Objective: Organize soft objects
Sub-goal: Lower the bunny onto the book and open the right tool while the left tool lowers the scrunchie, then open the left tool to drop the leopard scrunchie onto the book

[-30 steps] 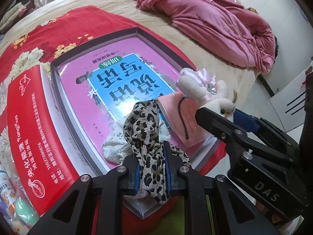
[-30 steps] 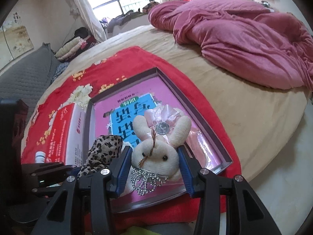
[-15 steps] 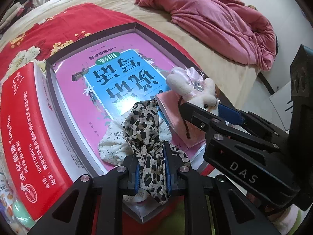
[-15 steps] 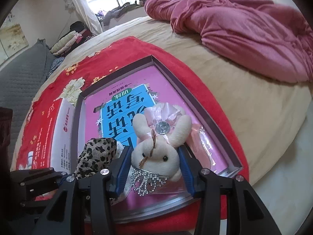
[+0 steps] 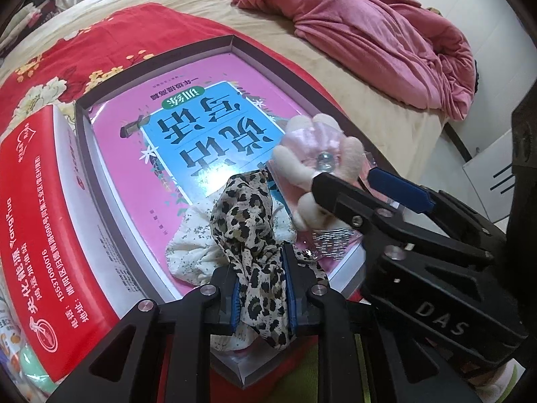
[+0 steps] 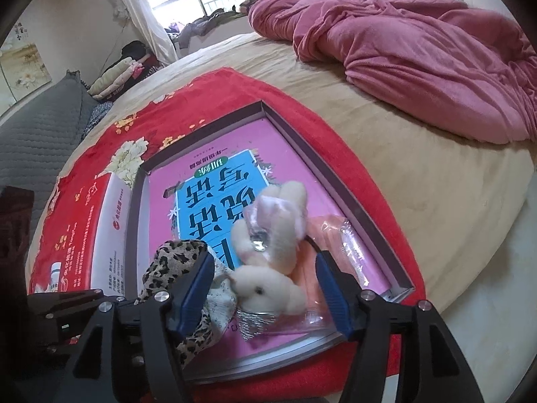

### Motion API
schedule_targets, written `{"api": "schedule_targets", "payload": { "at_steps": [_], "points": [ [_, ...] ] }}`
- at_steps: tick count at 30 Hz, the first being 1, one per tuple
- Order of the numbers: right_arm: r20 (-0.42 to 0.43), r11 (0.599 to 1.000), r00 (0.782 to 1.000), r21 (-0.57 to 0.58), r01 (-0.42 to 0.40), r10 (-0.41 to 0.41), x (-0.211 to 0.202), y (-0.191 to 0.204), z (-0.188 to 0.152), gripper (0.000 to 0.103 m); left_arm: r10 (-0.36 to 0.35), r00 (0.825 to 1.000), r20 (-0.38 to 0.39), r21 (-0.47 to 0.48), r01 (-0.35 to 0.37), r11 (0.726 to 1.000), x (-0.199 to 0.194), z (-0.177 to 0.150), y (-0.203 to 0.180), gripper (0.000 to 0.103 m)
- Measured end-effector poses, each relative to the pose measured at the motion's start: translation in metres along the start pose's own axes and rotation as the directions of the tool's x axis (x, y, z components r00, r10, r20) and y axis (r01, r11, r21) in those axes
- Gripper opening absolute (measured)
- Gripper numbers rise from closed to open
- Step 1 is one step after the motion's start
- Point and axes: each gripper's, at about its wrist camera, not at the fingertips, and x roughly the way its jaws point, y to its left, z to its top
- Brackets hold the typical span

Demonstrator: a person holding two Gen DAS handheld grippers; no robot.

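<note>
- Left wrist view: the left gripper (image 5: 262,288) squeezes a spotted cloth (image 5: 250,221) tight between its blue pads.
- The cloth stands up over the near end of a flat box (image 5: 231,42) with a pink book (image 5: 201,127) inside.
- A white cloth (image 5: 194,252) lies under the spotted one, on the book.
- Right wrist view: the right gripper (image 6: 265,288) has just been opening its jaws. A toy bunny (image 6: 268,262) lies between them, and the pads no longer press on it.
- The bunny lies on the book in the box, just beside the spotted cloth.
- The box sits on a red flowered blanket (image 6: 174,114). A red carton (image 5: 37,221) is next to it.
- A pink quilt (image 6: 419,50) is bunched up far back on the bed.
</note>
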Motion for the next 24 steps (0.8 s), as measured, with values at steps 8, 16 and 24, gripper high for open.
{"api": "schedule_targets", "payload": {
  "at_steps": [8,16,24],
  "points": [
    [0.043,0.999,0.999,0.023,0.024,-0.025,-0.016,-0.006,0.002,0.063,-0.001,1.000,-0.001,-0.007,0.001,1.000,0.002,0.001,0.000,0.022],
    [0.060,0.998,0.997,0.041,0.049,-0.051,-0.027,-0.012,0.003,0.069,-0.001,1.000,0.004,-0.002,0.001,1.000,0.000,0.001,-0.003,0.029],
    [0.074,0.996,0.995,0.065,0.059,-0.064,-0.033,-0.016,0.005,0.069,-0.005,0.999,0.038,0.013,0.005,1.000,-0.011,0.006,-0.003,0.045]
  ]
}}
